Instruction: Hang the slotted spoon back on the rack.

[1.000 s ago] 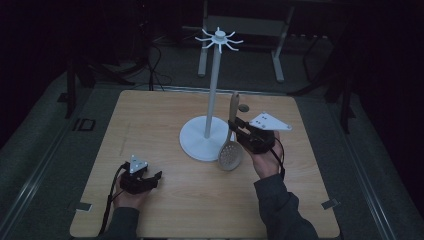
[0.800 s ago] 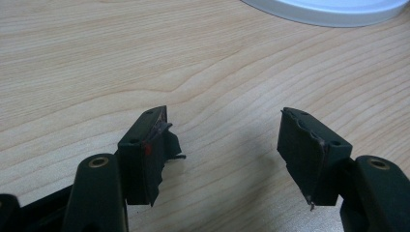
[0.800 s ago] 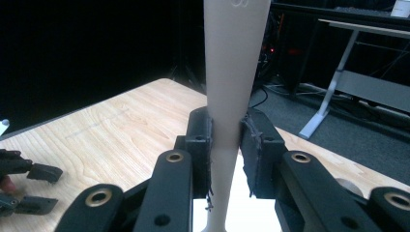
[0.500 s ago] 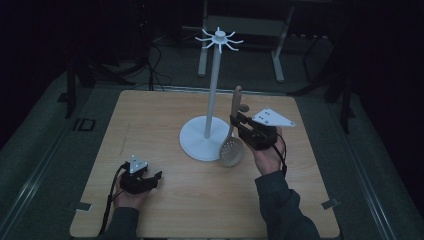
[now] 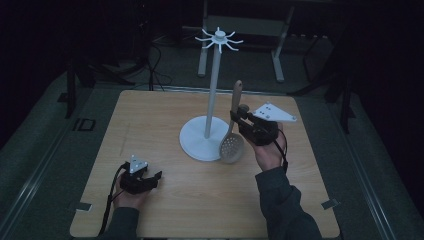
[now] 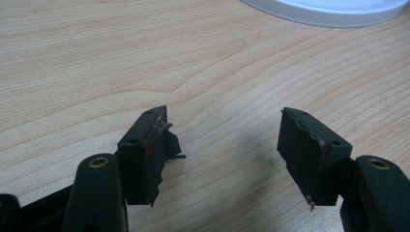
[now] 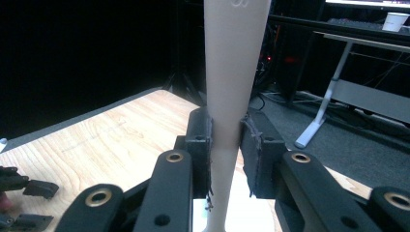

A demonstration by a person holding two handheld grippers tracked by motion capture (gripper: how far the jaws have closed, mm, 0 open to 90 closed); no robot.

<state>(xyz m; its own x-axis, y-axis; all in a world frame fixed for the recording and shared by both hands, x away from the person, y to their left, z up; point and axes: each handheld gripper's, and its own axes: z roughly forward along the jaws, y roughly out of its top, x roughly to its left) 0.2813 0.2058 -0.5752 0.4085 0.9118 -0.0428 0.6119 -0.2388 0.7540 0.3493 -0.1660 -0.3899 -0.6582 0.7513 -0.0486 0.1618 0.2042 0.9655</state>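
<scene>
Wooden slotted spoon [image 5: 233, 134] handle clamped between right gripper [image 7: 226, 145] fingers, seemingly upright, left gripper [image 6: 225, 145] fingers spread, empty

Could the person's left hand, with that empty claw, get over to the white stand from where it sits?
Probably yes: the left gripper, jaws open, has bare table between it and the white stand.

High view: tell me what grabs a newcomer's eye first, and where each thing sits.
The tall white hook stand rises from its round base at the middle of the wooden table. Just right of it, the right gripper is shut on the handle of a slotted spoon, held upright with its perforated bowl low beside the base. The left gripper rests open near the table's front left corner, with nothing between its jaws.
</scene>
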